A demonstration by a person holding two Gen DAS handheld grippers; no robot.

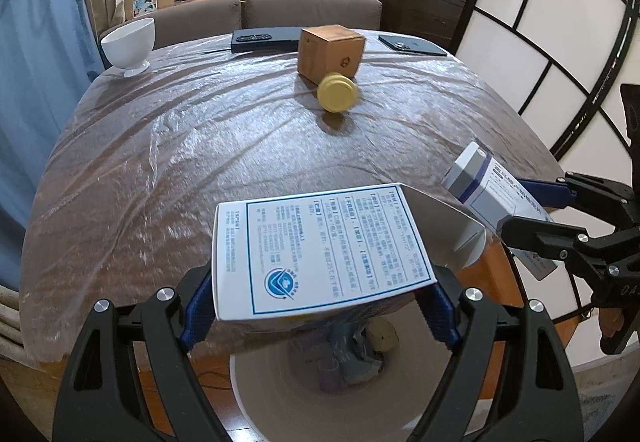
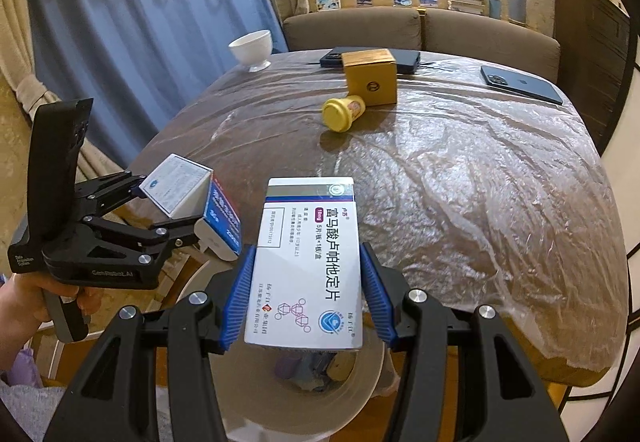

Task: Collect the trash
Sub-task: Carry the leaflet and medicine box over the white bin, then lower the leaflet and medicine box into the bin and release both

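Left wrist view: left gripper (image 1: 320, 306) clamped on a white medicine box (image 1: 320, 254), blue pads (image 1: 198, 316) pressed on both sides, box face printed with a blue-framed block of small text and a round blue logo, one end flap open toward the right. Held above a round white trash bin (image 1: 256, 394) just off the near table edge, with crumpled wrappers (image 1: 352, 354) inside. Right wrist view: right gripper (image 2: 304, 294) clenched on a second medicine box (image 2: 308, 262), white with a grey-blue stripe at the far end, big dark-blue characters down the face, a pink molecule drawing and a blue logo near the pads; also over the same bin (image 2: 352, 394). Two boxes total, one per claw, side by side and apart, both past the near edge of the table (image 1: 160, 146). Seen on the table: one yellow-lidded jar (image 2: 344, 114) lying on its side near the middle toward the far edge, touching or just beside one brown cardboard cube (image 2: 372, 76); one white footed bowl (image 1: 129, 44) at the far left corner; one dark flat case (image 1: 264, 39) at the far edge behind the cube; one dark phone (image 2: 520, 84) at the far right corner. Tabletop under wrinkled clear plastic film (image 2: 480, 178), near half bare, wide room between the jar and the near edge. Brown sofa (image 1: 312, 8) behind the far edge, blue curtain (image 2: 140, 22) on the left side.
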